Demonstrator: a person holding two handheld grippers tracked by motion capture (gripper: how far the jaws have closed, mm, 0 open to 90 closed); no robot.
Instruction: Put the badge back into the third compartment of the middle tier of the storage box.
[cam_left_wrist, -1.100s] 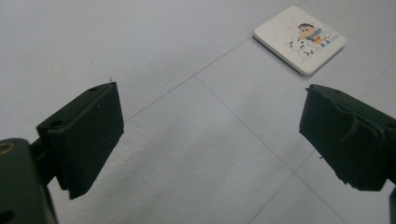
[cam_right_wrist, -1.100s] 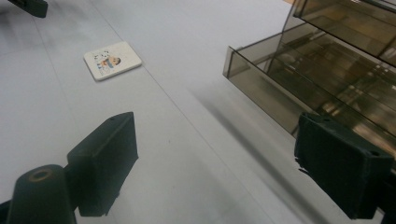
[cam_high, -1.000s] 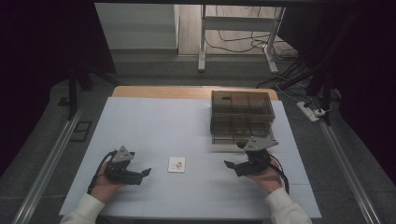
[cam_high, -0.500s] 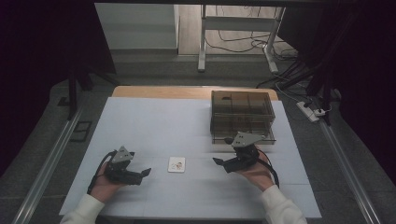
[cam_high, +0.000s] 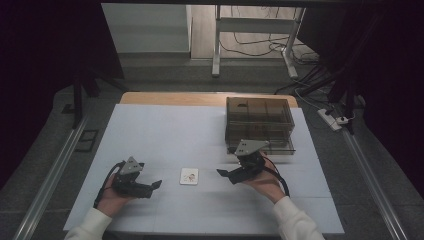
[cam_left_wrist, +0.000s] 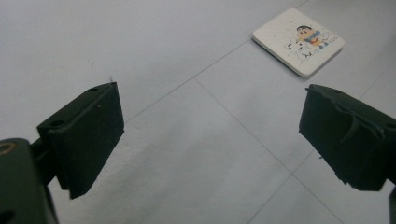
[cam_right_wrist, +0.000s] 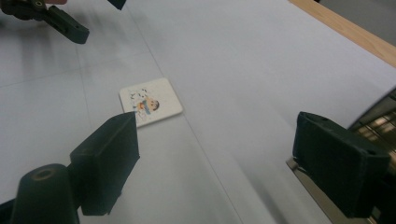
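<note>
One small white square coaster (cam_high: 189, 176) with a cartoon print is lying flat on the white table (cam_high: 165, 130), between two grippers. The left gripper (cam_high: 156, 184) and right gripper (cam_high: 222, 173) are gaping, holding nothing. One brown see-through drawer box (cam_high: 258, 123) is standing behind; its contents are unclear

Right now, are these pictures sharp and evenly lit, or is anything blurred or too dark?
High view: the white table is evenly lit, its surroundings fall into near black, and the small picture tile is too tiny to read. Left gripper view: the tile is crisp, with little shadow. Right gripper view: the brown drawer box at the edge is smeared, and the tile is slightly soft.
</note>
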